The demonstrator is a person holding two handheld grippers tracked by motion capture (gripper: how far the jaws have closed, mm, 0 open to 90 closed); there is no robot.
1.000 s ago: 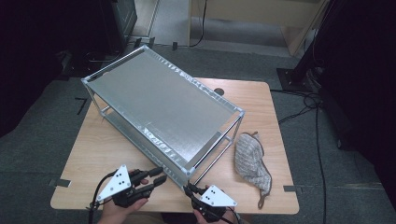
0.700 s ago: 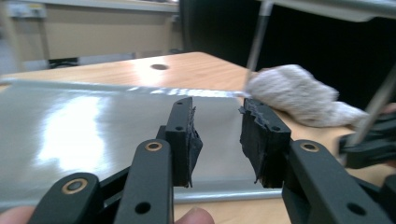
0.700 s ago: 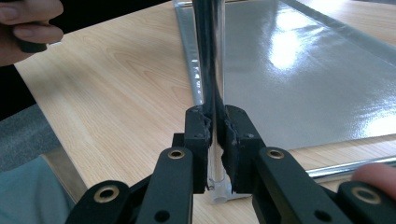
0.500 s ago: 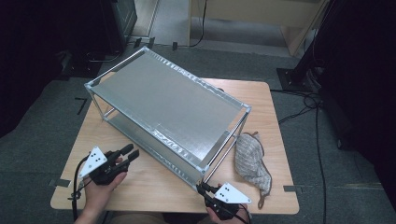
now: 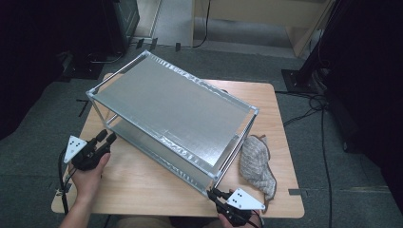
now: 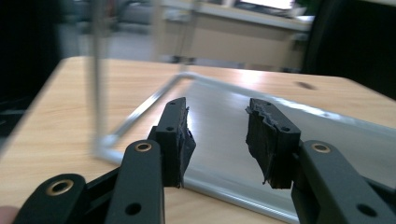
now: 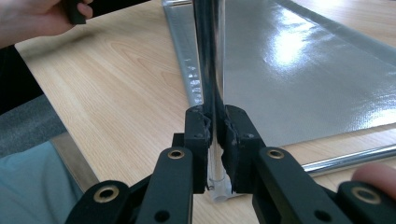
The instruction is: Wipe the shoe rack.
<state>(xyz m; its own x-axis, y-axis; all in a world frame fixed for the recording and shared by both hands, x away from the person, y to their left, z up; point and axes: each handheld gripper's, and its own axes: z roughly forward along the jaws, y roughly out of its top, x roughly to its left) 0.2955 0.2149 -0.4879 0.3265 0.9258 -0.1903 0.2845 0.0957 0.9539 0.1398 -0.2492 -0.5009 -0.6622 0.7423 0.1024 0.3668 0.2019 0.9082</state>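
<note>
Repositioning the two-tier metal rack [image 5: 176, 102] looks to be the step in hand, with one corner gripped and the other not yet taken.

Left side: your left hand-held gripper [image 5: 105, 138] sits on the tabletop [image 5: 142, 183] just off the rack's near-left corner. In the left gripper view its jaws stand well apart with nothing between them [image 6: 217, 140], aimed at the edge of the lower shelf [image 6: 243, 140] and close to the blurred upright post [image 6: 98, 84] at that corner. No contact there that you can confirm.

Middle: the rack stands askew on the tabletop, its long side running from far left to near right. Both shelves are bare sheet metal.

Right side: your right hand-held gripper [image 5: 214, 194] is at the near-right corner. In the right gripper view the jaws are closed tight on the chrome corner post [image 7: 210, 70], pinching it low down, just above its foot on the wood [image 7: 214, 140]. Your fingertip [image 7: 373, 177] shows at the lower right edge.

Far right: a grey knitted cloth [image 5: 256, 166] lies on the tabletop just beside that same corner, apart from the post but close.

Next move, as a judgement: bring the left jaws onto the near-left post or shelf rim and close before you shift anything, since a one-corner grip will likely pivot the rack rather than carry it. Watch that the right corner does not sweep into the cloth.
</note>
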